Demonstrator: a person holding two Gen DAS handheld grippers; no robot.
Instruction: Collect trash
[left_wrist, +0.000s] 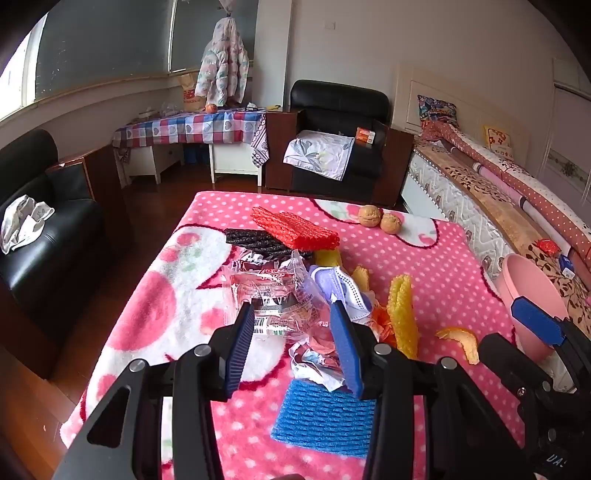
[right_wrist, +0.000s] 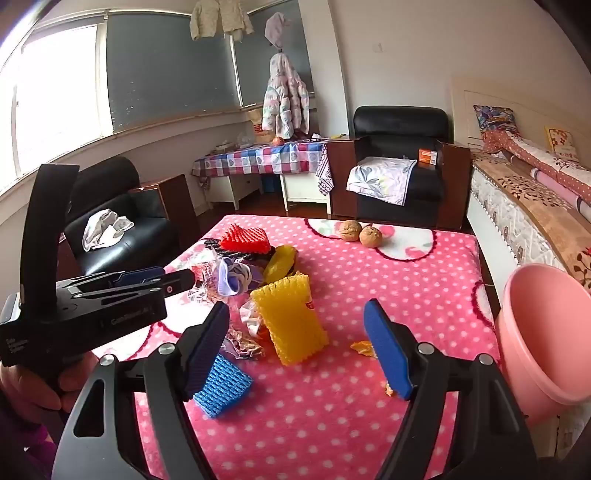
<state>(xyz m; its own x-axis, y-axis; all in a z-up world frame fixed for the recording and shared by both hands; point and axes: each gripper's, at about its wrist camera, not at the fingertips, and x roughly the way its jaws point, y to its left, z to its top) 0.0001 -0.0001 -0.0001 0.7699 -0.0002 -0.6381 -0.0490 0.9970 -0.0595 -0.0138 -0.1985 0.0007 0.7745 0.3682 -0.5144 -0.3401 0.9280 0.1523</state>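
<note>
Barely started, by my read: I have the whole litter pile in front of me on the pink polka-dot blanket (right_wrist: 369, 295), and I can't see inside the pink bin (right_wrist: 546, 332) at three o'clock off the table's edge, so I can't say anything is in it yet. My left gripper (left_wrist: 295, 325) hovers over the clear crumpled wrappers (left_wrist: 273, 295), jaws apart and nothing pinched that I can see. My right gripper (right_wrist: 299, 347) stands wide open over bare blanket, empty. Left to collect: the yellow foam net (right_wrist: 288, 317) dead ahead, the blue foam net (right_wrist: 221, 387) at seven o'clock, the red foam net (left_wrist: 295, 225) and a black one under it at twelve, a lilac face mask (left_wrist: 340, 288), and orange peel (left_wrist: 458, 338) at four. Two walnuts (right_wrist: 360, 232) sit well apart at the far edge. Around me: black armchairs, a checked tablecloth under the window, a bed to the right.
</note>
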